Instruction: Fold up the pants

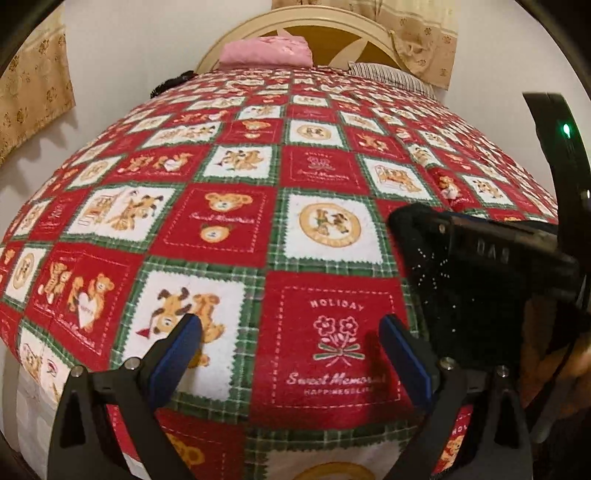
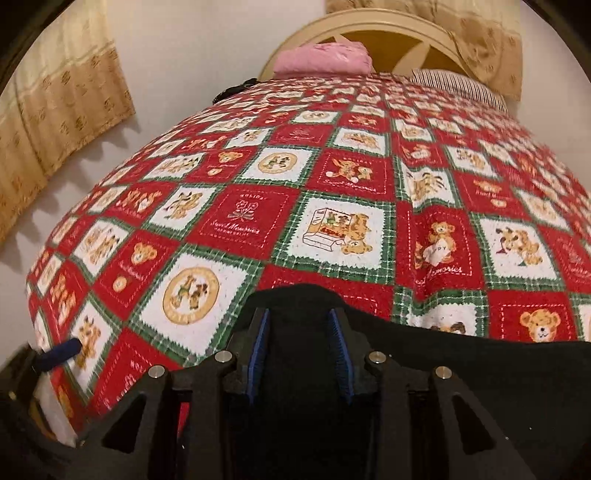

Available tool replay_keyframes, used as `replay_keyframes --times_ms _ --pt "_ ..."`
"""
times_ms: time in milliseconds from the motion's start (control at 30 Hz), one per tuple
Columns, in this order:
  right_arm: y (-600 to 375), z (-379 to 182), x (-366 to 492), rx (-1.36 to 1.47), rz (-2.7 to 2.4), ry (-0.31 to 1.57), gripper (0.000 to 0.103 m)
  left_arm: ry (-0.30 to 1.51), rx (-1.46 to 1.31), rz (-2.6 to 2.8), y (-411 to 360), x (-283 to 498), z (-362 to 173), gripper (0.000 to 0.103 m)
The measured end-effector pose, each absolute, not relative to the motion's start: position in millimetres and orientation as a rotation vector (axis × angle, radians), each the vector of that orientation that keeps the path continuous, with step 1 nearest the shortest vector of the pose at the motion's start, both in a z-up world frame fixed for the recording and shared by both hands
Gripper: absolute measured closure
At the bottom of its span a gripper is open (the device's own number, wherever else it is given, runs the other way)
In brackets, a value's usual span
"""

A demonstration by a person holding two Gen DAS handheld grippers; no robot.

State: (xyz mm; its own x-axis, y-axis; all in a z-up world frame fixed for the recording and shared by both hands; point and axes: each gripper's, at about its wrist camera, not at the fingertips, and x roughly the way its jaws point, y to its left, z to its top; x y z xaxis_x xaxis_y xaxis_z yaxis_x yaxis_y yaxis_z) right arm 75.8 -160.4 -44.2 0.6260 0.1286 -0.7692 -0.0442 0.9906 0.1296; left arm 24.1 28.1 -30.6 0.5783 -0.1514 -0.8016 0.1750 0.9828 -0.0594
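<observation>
The black pants (image 2: 461, 373) lie at the near edge of the bed. In the right wrist view my right gripper (image 2: 300, 332) has its blue-padded jaws closed on a thick bunch of the black fabric. In the left wrist view the pants (image 1: 465, 302) hang at the right with the right gripper's black body on them. My left gripper (image 1: 290, 332) is open and empty, its blue pads wide apart above the blanket, left of the pants.
A red, white and green teddy-bear blanket (image 1: 221, 221) covers the bed. A pink folded cloth (image 1: 266, 50) and a striped pillow (image 1: 388, 74) lie by the cream headboard (image 1: 332, 26). Beige curtains (image 1: 33, 92) hang on the wall at left.
</observation>
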Motion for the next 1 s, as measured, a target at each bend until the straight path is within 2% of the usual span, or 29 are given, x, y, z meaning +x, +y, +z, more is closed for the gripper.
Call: replay_keyframes --times_ms 167,333,433,500,567,767,900,1000 --pt "-169.8 -27.2 54.6 0.223 0.137 0.799 0.068 0.924 0.009 -0.238 24.1 22.7 -29.0 0.004" --pt "-139.6 -21.1 69.0 0.011 0.243 0.876 0.068 0.941 -0.078 -0.371 5.7 20.5 -30.9 0.006" --pt "-127.3 -37.7 89.9 -0.144 0.232 0.973 0.066 0.912 -0.006 -0.408 -15.3 11.2 -33.8 0.025" --pt "-131.5 -43.8 102.3 -0.113 0.216 1.011 0.063 0.874 0.044 -0.442 -27.2 0.3 -33.9 0.046" --pt "-134.9 -46.1 109.4 -0.089 0.188 1.015 0.063 0.863 0.063 -0.520 -35.2 -9.2 -31.8 0.077" --pt "-175.7 -27.4 96.0 0.124 0.113 0.867 0.063 0.824 0.197 -0.581 -41.9 -27.4 -21.9 0.076" --pt "-236.4 13.7 43.0 0.263 0.035 0.680 0.061 0.866 0.151 -0.645 -26.7 -29.7 -21.6 0.069" --pt "-279.9 33.8 -10.9 0.279 -0.056 0.585 0.061 0.890 0.151 -0.648 -18.7 -27.6 -20.9 0.050"
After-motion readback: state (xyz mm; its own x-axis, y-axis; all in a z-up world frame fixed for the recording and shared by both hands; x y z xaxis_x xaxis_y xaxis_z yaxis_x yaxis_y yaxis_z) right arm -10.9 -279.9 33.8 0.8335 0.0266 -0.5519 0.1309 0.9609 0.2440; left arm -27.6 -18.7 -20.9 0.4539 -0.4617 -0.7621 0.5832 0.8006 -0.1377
